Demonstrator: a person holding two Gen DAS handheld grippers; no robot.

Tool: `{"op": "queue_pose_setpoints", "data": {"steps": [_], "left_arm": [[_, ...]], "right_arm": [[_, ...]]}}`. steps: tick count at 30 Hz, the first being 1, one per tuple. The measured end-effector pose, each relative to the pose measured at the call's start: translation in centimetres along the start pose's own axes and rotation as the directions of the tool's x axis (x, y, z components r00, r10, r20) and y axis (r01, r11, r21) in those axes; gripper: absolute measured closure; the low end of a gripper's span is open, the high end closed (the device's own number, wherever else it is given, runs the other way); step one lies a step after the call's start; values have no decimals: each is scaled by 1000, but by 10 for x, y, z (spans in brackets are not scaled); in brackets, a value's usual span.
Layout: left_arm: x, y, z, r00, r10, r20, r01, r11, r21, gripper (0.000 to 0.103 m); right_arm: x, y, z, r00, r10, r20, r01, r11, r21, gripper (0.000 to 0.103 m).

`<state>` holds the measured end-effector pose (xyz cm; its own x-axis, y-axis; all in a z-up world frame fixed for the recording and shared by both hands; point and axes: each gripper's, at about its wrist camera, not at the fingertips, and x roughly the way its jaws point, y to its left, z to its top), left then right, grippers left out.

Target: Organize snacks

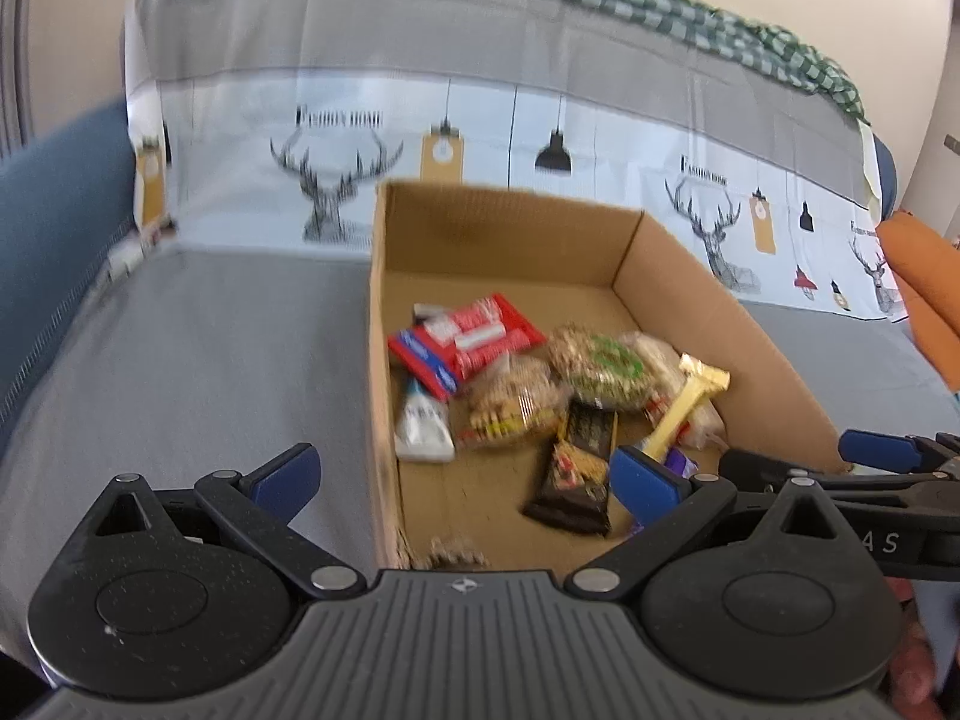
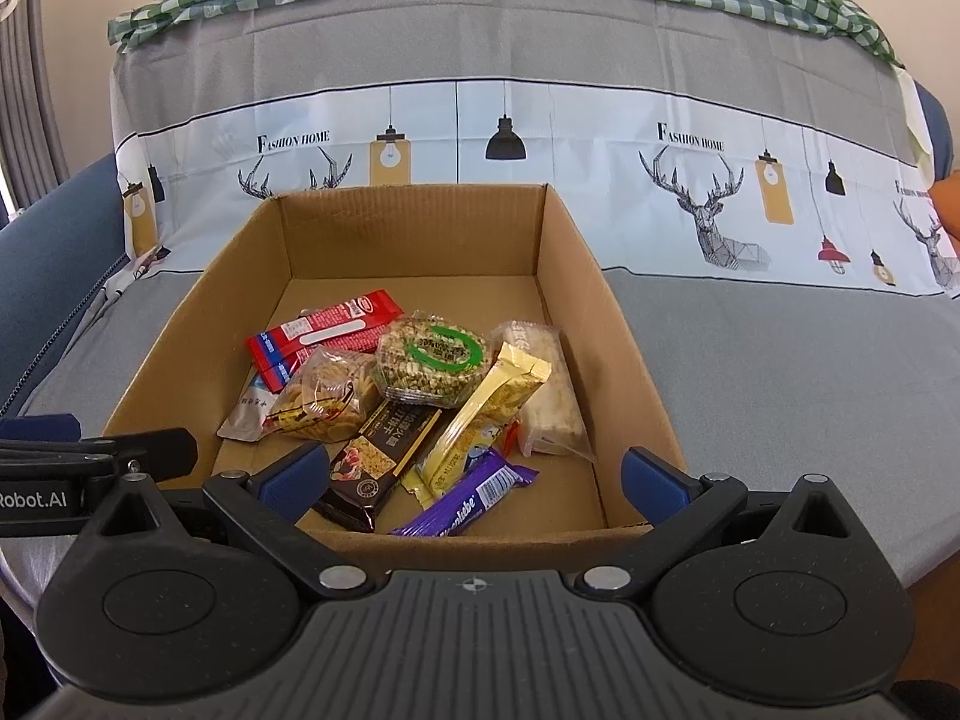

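Hovering at the near rim of the box (image 2: 624, 324), both hand-held grippers are released and empty: left (image 1: 462, 474), right (image 2: 474, 474). The snacks (image 2: 414, 384) lie heaped inside it on the sofa (image 2: 780, 360), so sorting seems near its end. Next probably means withdrawing clear of the cardboard walls; open cushion lies either side of the box.

Even daylight, left view motion-blurred, fisheye-warped edges
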<state>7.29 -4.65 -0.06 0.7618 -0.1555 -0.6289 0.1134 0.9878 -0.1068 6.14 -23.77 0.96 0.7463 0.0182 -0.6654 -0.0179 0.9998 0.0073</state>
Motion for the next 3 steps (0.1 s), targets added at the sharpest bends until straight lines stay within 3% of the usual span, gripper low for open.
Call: {"op": "queue_pose_setpoints", "data": {"steps": [3], "left_arm": [[-3,-1,1,999,-22,49,21,1000,15,1]], "right_arm": [[0,-1,1,1000,6,-2,-6,1000,11,1]]}}
